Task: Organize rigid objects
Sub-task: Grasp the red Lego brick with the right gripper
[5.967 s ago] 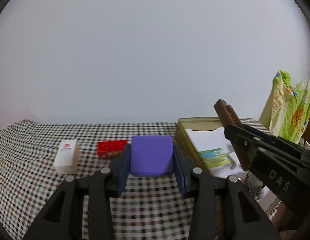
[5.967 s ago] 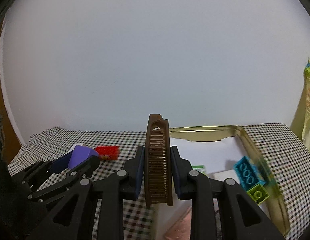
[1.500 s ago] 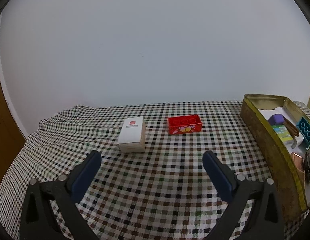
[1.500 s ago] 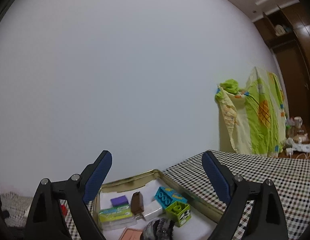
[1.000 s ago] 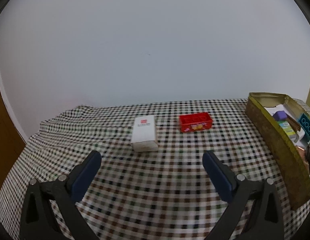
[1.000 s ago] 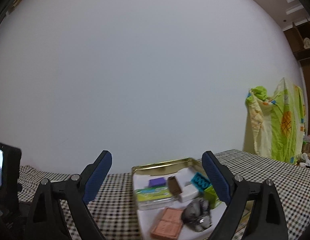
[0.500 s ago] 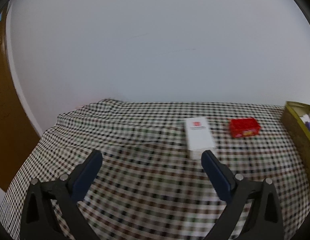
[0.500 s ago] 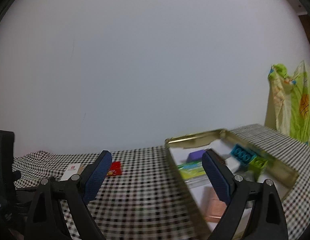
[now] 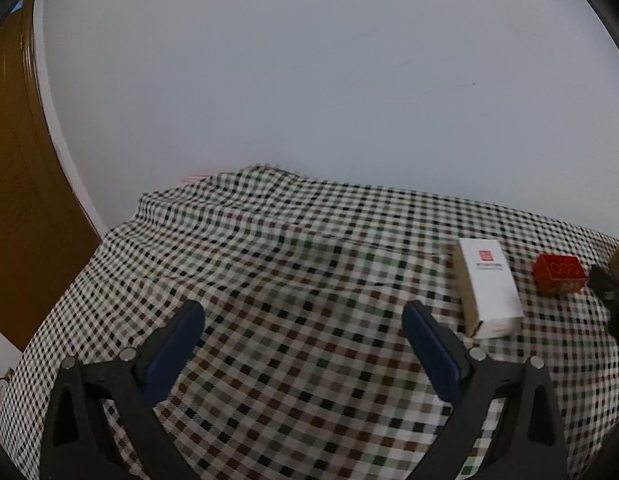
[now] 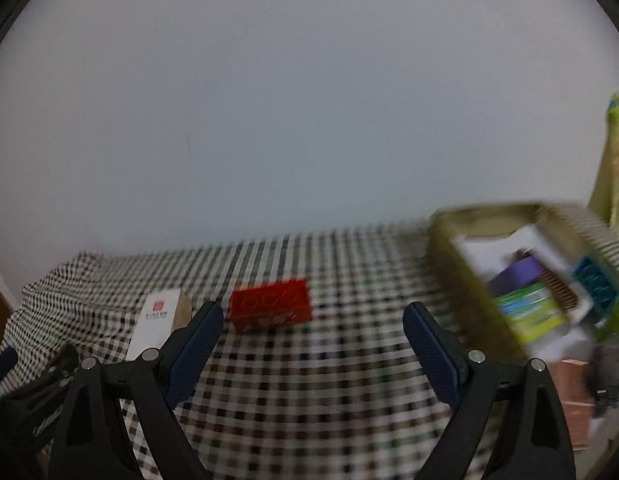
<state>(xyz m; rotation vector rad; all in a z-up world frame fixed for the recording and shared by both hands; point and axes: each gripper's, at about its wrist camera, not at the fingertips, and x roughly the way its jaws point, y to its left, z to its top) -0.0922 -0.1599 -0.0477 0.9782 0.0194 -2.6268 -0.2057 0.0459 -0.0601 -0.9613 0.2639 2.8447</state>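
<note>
A white box [image 9: 488, 287] and a red brick [image 9: 559, 272] lie on the checked tablecloth at the right of the left wrist view. My left gripper [image 9: 303, 322] is open and empty, to the left of the box. In the right wrist view the red brick [image 10: 271, 305] lies just beyond my open, empty right gripper [image 10: 312, 326], with the white box [image 10: 156, 320] to its left. The gold tin [image 10: 459, 276] at the right holds a purple block [image 10: 517, 273], a comb, a teal brick [image 10: 595, 282] and a green-labelled box [image 10: 529, 312].
The checked cloth [image 9: 269, 272] covers the table up to a white wall. A brown wooden panel [image 9: 17, 200] stands at the left. A yellow-green cloth [image 10: 615, 160] hangs at the far right. The other gripper's tip [image 10: 33, 376] shows at lower left in the right wrist view.
Both grippers have let go of the purple block and the comb, which now lie in the tin. Both views have swung left; the red brick now sits in front of the right gripper.
</note>
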